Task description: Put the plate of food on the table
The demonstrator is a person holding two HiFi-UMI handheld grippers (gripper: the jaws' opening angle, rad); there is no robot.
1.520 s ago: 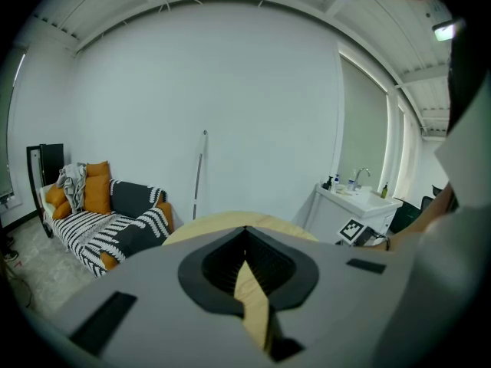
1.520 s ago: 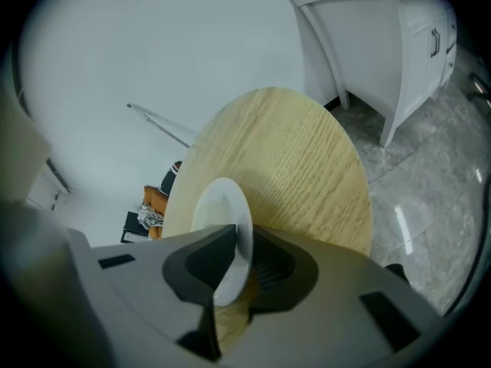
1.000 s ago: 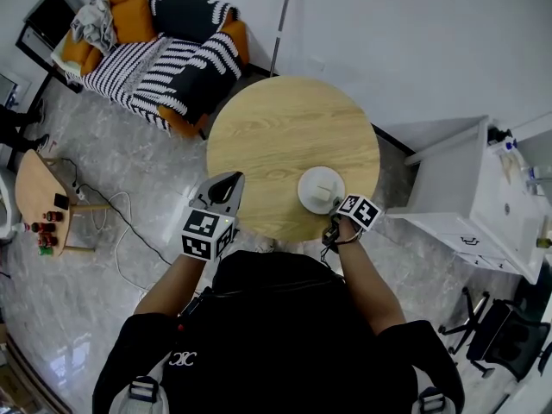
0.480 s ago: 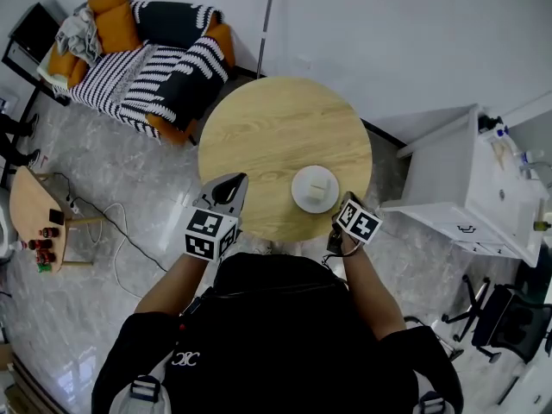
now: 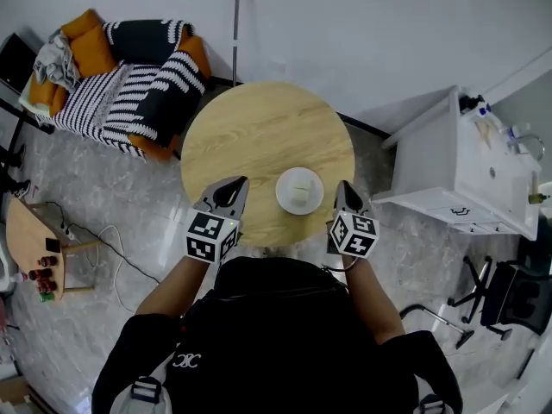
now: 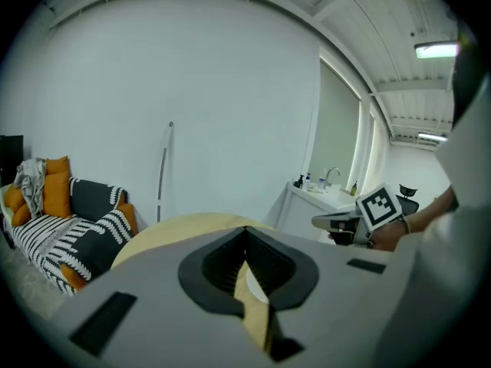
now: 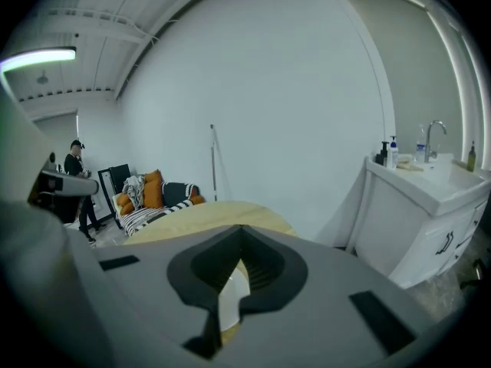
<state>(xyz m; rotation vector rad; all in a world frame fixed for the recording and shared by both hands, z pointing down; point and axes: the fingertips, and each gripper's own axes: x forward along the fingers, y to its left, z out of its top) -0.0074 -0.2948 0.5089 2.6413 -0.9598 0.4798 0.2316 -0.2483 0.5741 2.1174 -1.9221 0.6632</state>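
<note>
Grey marbled flooring and a white wall surround a round wooden table (image 5: pixel 250 136), seen steeply from above. On it, towards the near right part of the top, sits the white plate (image 5: pixel 299 191), flat on the wood and carrying a pale block of food (image 5: pixel 301 192).

Just to the right of the plate, at the table's rim, hangs the right gripper (image 5: pixel 344 188). Its jaws are pressed together with nothing between them, and it appears clear of the plate. The left gripper (image 5: pixel 231 185) hovers over the near left edge of the table, a little farther from the plate. Its jaws are also closed on nothing, and only tabletop and a sliver of plate show through the gap behind their tips.

Beyond the table, a black-and-white striped sofa (image 5: pixel 129 89) with orange cushions stands against the wall at the left, with a thin pole (image 5: pixel 235 24) leaning on the wall near it. A white sink cabinet (image 5: pixel 457 171) stands to the right and a small wooden side table (image 5: pixel 26 235) at the far left.
</note>
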